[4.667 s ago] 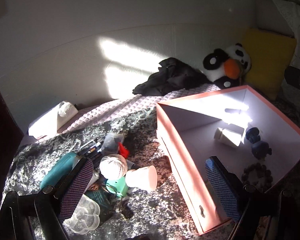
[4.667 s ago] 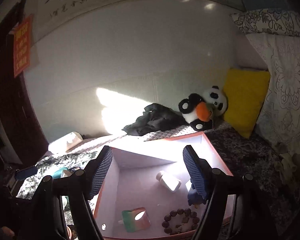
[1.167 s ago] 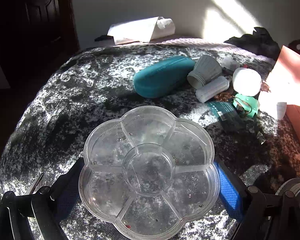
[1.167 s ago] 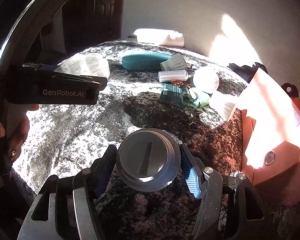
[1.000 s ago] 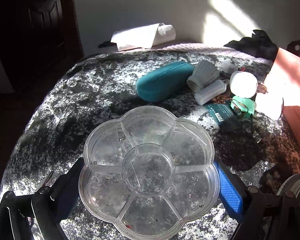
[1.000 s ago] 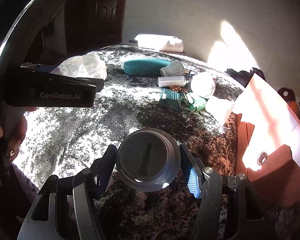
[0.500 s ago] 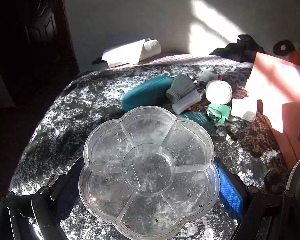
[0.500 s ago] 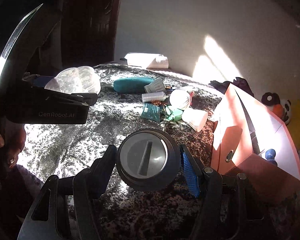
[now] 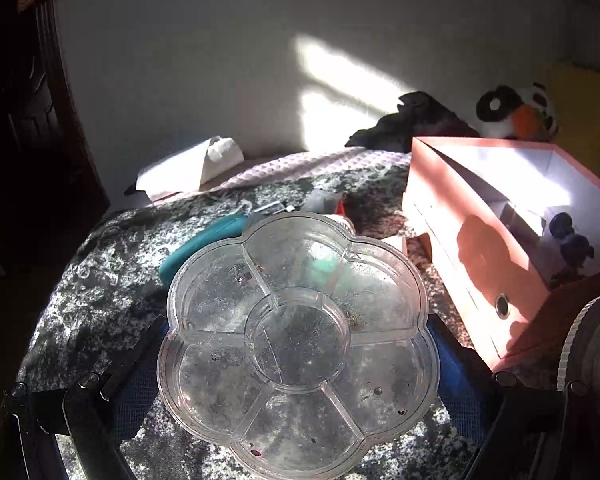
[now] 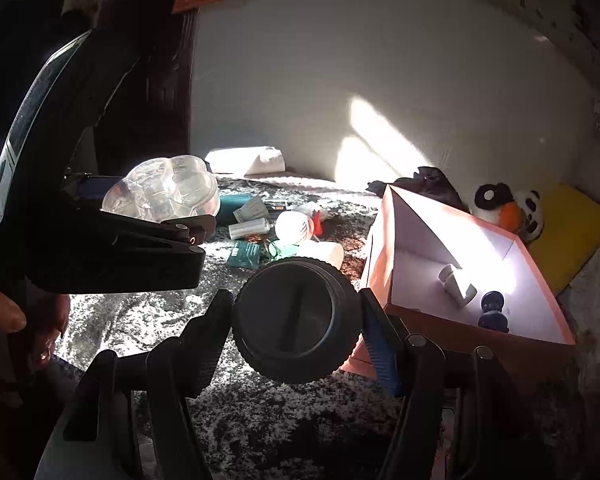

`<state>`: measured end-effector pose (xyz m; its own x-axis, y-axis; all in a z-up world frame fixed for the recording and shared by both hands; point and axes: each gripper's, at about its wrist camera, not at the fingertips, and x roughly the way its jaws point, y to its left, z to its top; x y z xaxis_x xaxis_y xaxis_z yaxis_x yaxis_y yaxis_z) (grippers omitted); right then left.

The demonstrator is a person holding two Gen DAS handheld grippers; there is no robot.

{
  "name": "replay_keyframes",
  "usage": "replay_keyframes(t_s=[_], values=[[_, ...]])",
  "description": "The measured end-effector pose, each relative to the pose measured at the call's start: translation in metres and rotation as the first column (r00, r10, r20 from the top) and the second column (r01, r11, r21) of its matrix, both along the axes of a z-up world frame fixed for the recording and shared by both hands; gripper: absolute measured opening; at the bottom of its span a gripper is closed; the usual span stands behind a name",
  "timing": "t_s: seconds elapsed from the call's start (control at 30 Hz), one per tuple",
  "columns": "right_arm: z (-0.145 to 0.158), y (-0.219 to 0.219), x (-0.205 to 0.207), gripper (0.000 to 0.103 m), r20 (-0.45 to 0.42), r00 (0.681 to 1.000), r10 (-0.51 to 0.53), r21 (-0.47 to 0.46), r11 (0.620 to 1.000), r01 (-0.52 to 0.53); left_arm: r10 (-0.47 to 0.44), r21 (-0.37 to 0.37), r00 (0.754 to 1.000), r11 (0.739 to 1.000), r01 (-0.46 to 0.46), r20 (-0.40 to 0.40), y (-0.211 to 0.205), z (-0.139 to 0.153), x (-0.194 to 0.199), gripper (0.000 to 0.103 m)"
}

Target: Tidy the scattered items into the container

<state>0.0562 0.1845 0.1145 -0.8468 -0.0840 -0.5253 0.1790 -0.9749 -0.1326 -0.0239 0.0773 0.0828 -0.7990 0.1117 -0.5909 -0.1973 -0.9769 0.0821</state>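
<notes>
Both tongs were loaded — left gripper (image 9: 296,344) pinched the clear flower-shaped tray (image 9: 298,342), right gripper (image 10: 296,320) clamped the dark round lid (image 10: 294,320), both held above the mottled bedspread (image 10: 140,312). Further out, a teal case (image 10: 232,203), white ball (image 10: 294,227) and other clutter sat left of the open pink box (image 10: 500,342); panda plush (image 10: 508,208) behind.

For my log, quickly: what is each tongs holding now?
Left tongs: closed on the clear flower-shaped tray.
Right tongs: closed on the round grey jar.
</notes>
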Motion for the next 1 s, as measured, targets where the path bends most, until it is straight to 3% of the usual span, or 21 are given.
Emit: replay_keyframes(t_s=[0.23,0.57,1.0], values=[[0.031,0.058,0.022,0.066,-0.084,0.988,-0.127,-0.041,0.991,0.124,-0.094,-0.003,0.995,0.996,0.094,-0.040,0.058,0.021,0.004,0.097],[0.071,0.161,0.045,0.066,-0.148,0.925,-0.350,-0.166,0.931,0.326,-0.223,0.005,0.971,0.974,0.224,-0.089,0.140,0.051,0.005,0.097],[0.072,0.236,0.009,0.066,-0.144,0.858,-0.494,-0.185,0.865,0.467,-0.306,0.018,0.950,0.951,0.308,-0.059,0.212,0.047,-0.026,0.097]])
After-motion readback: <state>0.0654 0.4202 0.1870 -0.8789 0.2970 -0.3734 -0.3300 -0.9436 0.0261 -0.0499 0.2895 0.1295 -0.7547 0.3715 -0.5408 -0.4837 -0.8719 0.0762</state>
